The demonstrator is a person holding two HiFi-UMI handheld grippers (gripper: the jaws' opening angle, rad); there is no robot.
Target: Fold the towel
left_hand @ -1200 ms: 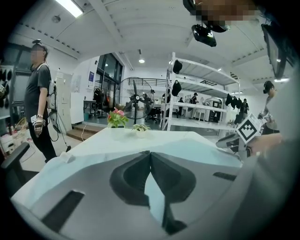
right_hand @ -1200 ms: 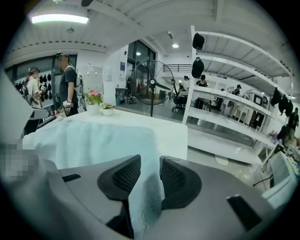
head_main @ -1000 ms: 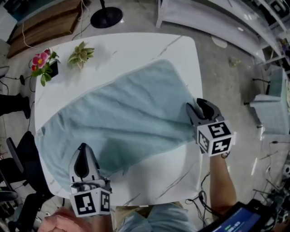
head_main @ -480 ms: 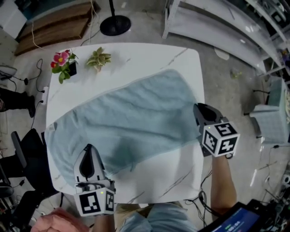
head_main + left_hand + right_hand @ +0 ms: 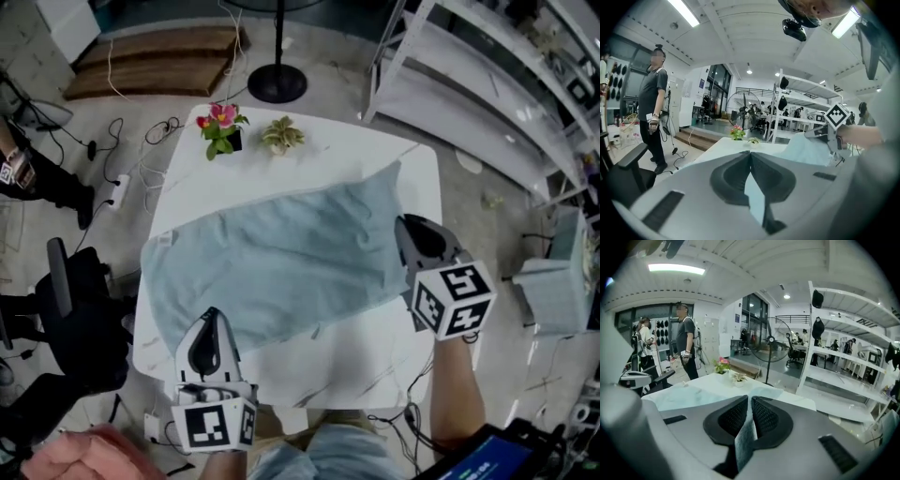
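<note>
Marble table [image 5: 361, 349] bears a blue towel [image 5: 281, 262], left tongs [image 5: 210, 315] pinching its edge, right tongs [image 5: 401, 224] just closed on it.

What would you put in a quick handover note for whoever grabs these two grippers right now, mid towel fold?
Left gripper: fingers shut on the towel at its near-left corner.
Right gripper: fingers have just been closing; the towel's right end is pinched between them.
Where things are: the towel is spread open, slanted across the white table; a potted flower stands at the far edge.
Done: both grips taken, no fold made yet.
Left: probably carry the held edge over to the far edge, lay it down, release.
</note>
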